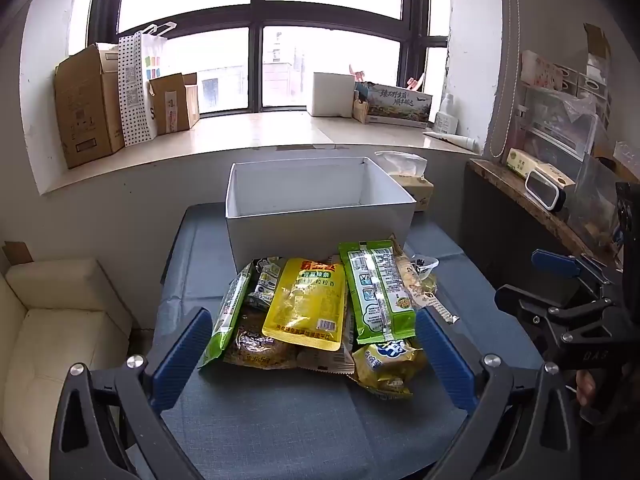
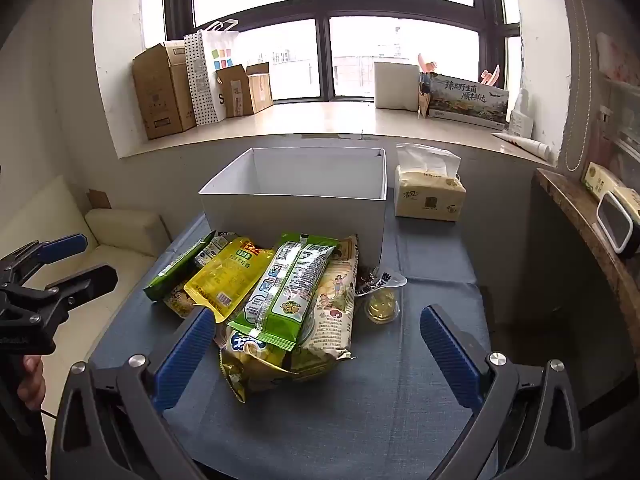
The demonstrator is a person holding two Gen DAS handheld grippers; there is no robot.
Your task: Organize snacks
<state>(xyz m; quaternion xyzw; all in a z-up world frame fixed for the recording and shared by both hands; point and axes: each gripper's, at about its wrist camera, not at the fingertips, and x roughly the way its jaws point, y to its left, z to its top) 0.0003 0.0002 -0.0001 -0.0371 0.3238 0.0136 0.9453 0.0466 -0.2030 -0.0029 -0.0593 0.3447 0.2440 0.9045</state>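
- The snack pile [image 1: 316, 312] lies on the blue-grey table [image 1: 304, 420], just in front of the open white box [image 1: 320, 204]; I see nothing inside the box.
- Left gripper [image 1: 316, 356] hovers near the pile's front edge, its jaws spread wide and holding nothing. Right gripper [image 2: 318, 354] is likewise spread wide and empty, facing the pile's right side.
- The yellow pouch [image 1: 306, 304] and the long green packet [image 1: 376, 292] lie on top. They look light, soft and crinkly, with glossy film that is probably slippery.
- A pinch across a flat sealed edge or the narrow width should hold better than squeezing the puffed middle, which could crush the contents.
- The chip bag [image 2: 256, 364] sits under other packets, so lifting it 1st would likely drag them.
- The small jelly cup [image 2: 383, 304] stands apart to the right; it seems stiffer but small and easy to tip.
- The tissue pack [image 2: 430, 196] sits beside the box, clear of the route.
- The box's front wall rises right behind the pile, so packets must go up and over it.
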